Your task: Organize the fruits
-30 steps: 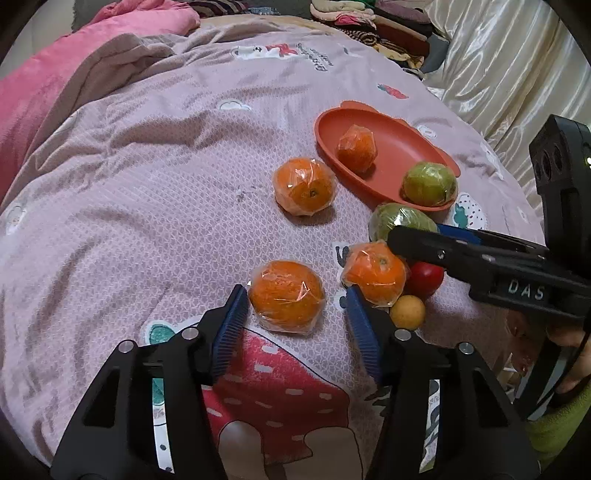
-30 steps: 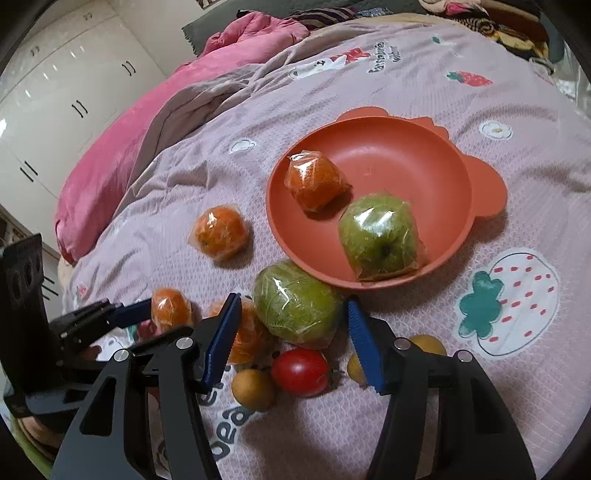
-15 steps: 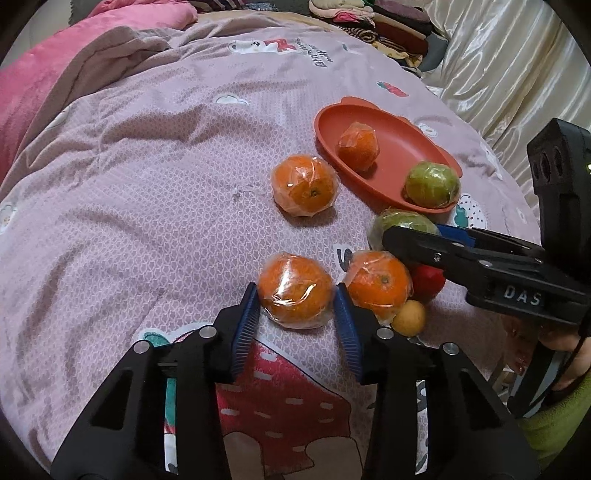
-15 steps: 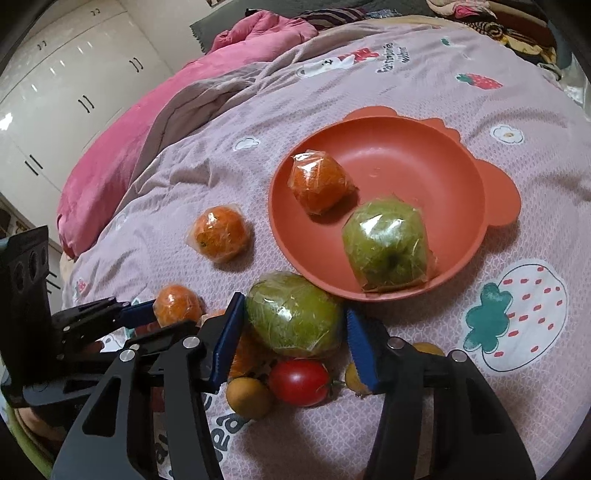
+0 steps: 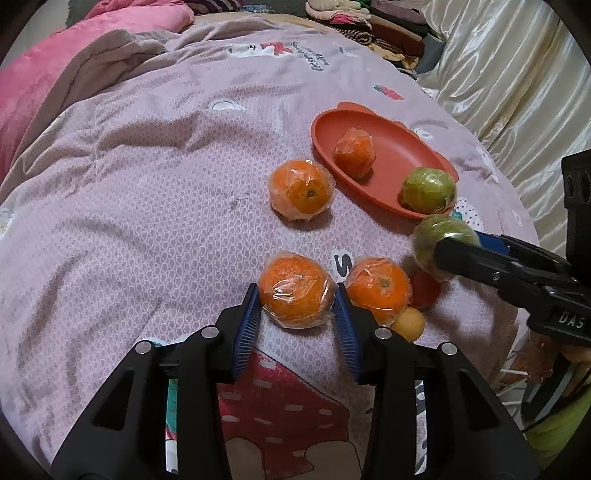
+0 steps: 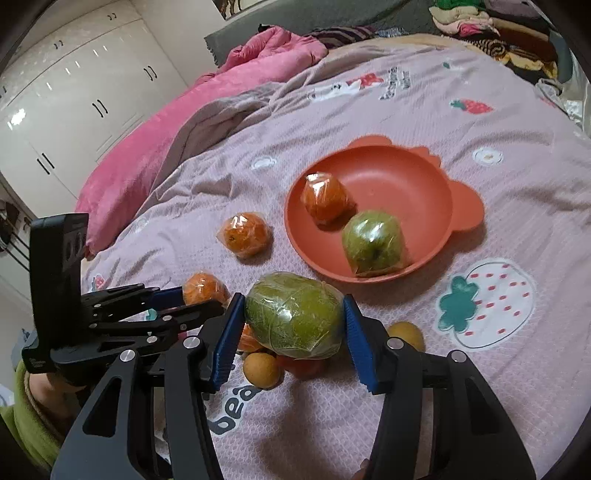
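Observation:
My left gripper is shut on a plastic-wrapped orange that rests on the bedspread. My right gripper is shut on a wrapped green fruit and holds it above the small fruits. The orange-red plate holds a wrapped orange and a wrapped green apple. A second orange, a red tomato and a small yellow fruit lie beside my left gripper. Another orange lies left of the plate.
Everything lies on a soft mauve bedspread with cartoon prints. A pink quilt is bunched at the far left. Folded clothes sit at the back. A satin curtain hangs on the right, white wardrobes on the left.
My left gripper moved forward and closed on the orange. My right gripper closed on the green fruit and lifted it off the bedspread.

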A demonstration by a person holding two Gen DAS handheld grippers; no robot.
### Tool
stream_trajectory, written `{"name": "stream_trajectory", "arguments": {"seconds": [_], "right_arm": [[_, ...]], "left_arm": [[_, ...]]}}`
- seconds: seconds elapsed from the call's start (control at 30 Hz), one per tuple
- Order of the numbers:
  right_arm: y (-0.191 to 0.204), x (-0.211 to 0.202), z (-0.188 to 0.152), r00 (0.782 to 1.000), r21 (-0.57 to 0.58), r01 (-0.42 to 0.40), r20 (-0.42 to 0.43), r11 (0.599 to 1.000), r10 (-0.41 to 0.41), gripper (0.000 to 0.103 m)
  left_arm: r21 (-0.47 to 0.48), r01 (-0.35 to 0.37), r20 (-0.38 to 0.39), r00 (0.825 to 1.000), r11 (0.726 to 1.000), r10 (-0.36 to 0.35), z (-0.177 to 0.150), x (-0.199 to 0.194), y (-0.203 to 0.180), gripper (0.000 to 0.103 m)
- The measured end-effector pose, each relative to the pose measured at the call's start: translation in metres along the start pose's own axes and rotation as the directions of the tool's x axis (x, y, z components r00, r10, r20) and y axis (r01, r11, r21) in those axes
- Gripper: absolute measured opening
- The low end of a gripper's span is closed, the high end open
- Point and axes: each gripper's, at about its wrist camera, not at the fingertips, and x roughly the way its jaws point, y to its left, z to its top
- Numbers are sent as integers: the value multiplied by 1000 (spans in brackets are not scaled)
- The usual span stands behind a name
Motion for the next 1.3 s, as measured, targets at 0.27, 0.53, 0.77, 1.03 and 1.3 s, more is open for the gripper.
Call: {"name": "stream_trajectory", "arguments": {"seconds": [0.27, 0.53, 0.77, 1.03, 1.3], "right_arm": [[-3, -19, 3, 999, 0, 7, 47, 1000, -7, 51], [-8, -31, 7, 997, 5, 15, 80, 1000, -15, 51], [-14, -37, 12, 995, 10, 21, 99, 1000, -22, 51], [-22, -42, 20, 992, 17, 26, 124, 1000, -27, 51], [-30, -49, 26, 988, 25, 27, 150, 999, -30, 51]], "left_arm": [[6, 3, 35, 999, 1000, -3, 8, -15, -6, 32], [21, 12, 41, 999, 1000, -12, 17, -19, -17, 31], [37, 16, 46, 999, 999, -18, 28, -20, -24, 32], [64, 30, 56, 998, 997, -34, 41, -18, -37, 32], [76, 44, 69, 996, 996, -49, 54, -18, -49, 32]]}}
